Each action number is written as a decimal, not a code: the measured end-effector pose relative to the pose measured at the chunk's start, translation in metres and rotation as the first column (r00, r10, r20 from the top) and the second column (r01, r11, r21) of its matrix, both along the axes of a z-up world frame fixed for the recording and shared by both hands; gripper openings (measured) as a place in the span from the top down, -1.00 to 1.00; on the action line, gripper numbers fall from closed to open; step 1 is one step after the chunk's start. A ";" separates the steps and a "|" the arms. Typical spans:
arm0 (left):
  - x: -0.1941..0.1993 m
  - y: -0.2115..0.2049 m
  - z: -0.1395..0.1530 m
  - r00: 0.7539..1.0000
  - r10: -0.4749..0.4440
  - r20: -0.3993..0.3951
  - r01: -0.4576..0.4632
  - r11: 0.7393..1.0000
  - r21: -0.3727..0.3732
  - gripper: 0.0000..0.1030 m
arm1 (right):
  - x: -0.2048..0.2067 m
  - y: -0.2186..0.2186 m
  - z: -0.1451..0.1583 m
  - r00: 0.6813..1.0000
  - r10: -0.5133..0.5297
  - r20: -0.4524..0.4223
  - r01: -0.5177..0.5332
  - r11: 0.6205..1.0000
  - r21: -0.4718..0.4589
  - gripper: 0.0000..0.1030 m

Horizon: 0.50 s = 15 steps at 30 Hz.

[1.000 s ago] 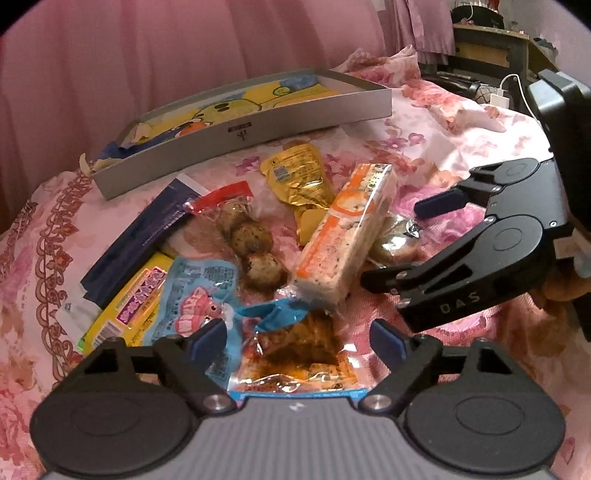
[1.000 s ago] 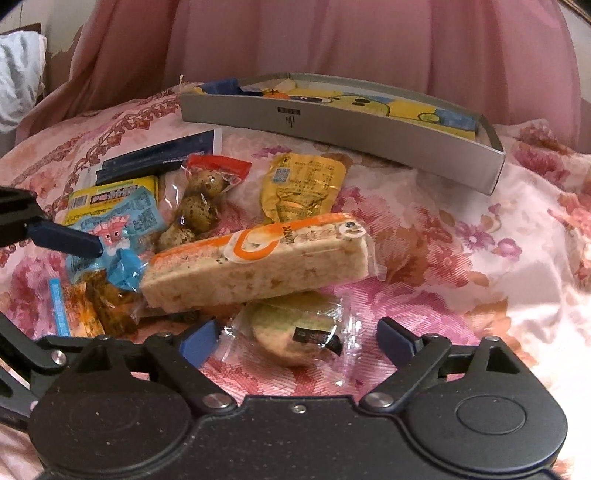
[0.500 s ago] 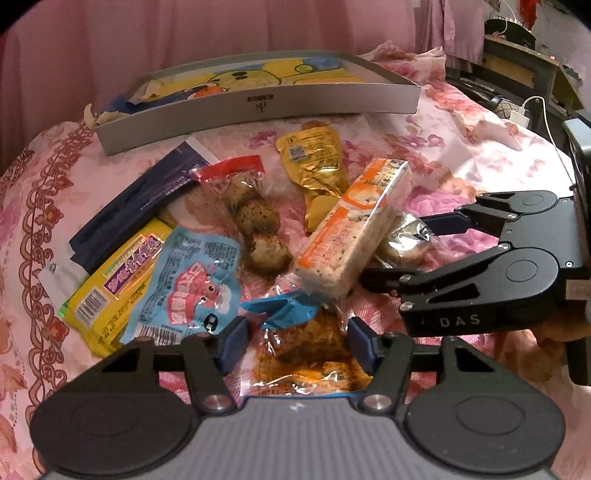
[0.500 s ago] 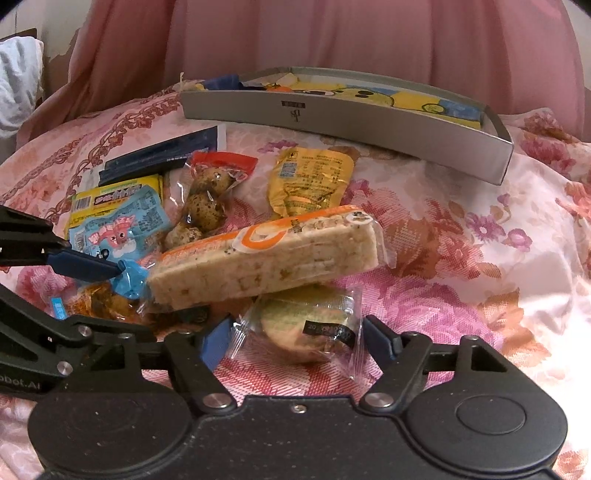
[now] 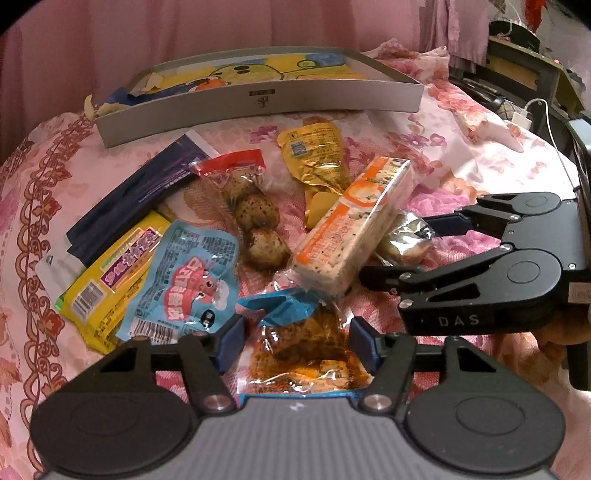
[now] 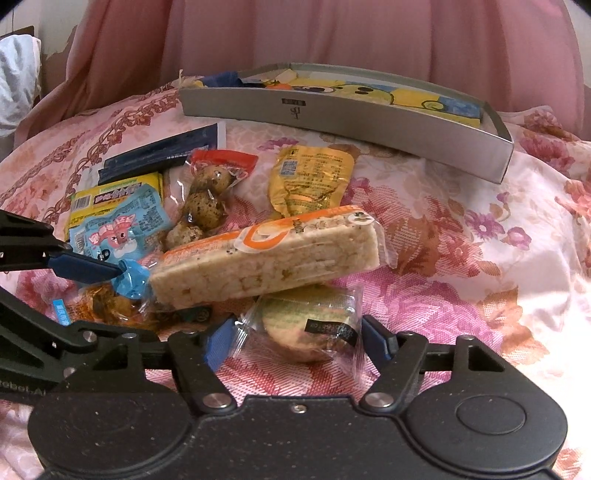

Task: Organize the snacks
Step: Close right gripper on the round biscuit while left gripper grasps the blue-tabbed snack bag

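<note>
a pink floral bedspread (image 6: 461, 206) covers the surface, with pink curtains (image 6: 332, 33) hanging behind it. at the far edge sits a shallow grey box (image 6: 354, 122) with a yellow cartoon print inside. the snacks lie scattered in front of it: a dark blue packet (image 5: 147, 184), a yellow packet (image 5: 110, 280) partly under a light blue packet (image 5: 188, 280), a clear bag of speckled eggs (image 5: 251, 206) with a red top, a gold pouch (image 5: 317, 162), and a long orange-and-white rice cracker bar (image 6: 266, 258) lying tilted across the pile.

the left gripper (image 5: 295, 341) has its blue-padded fingers apart on either side of a clear packet of reddish-brown saucy food (image 5: 306, 354) with a blue edge; the pads are near the wrapper, but contact cannot be told. the right gripper (image 6: 299, 341) is likewise spread, straddling a clear-wrapped round pastry (image 6: 314, 325) that lies partly under the near end of the cracker bar. the two grippers sit close together, the right one's fingers reaching in beside the bar.
</note>
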<state>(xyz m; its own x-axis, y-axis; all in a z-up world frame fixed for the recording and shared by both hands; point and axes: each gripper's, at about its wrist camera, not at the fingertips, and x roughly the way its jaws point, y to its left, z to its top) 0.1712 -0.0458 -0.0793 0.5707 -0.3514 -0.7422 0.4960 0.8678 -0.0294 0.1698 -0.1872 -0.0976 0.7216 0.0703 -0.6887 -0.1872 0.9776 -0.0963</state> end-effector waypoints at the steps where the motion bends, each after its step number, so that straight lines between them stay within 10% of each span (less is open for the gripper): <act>1: 0.000 0.001 0.000 1.000 0.005 -0.001 -0.005 1.000 -0.001 -0.22 | 0.000 0.000 0.000 1.000 0.000 -0.004 0.000 1.000 -0.001 -0.38; 15: 0.001 0.006 0.005 0.997 0.056 -0.044 -0.058 0.998 -0.033 -0.01 | -0.004 -0.002 0.007 0.999 -0.036 -0.038 0.036 0.999 0.007 -0.21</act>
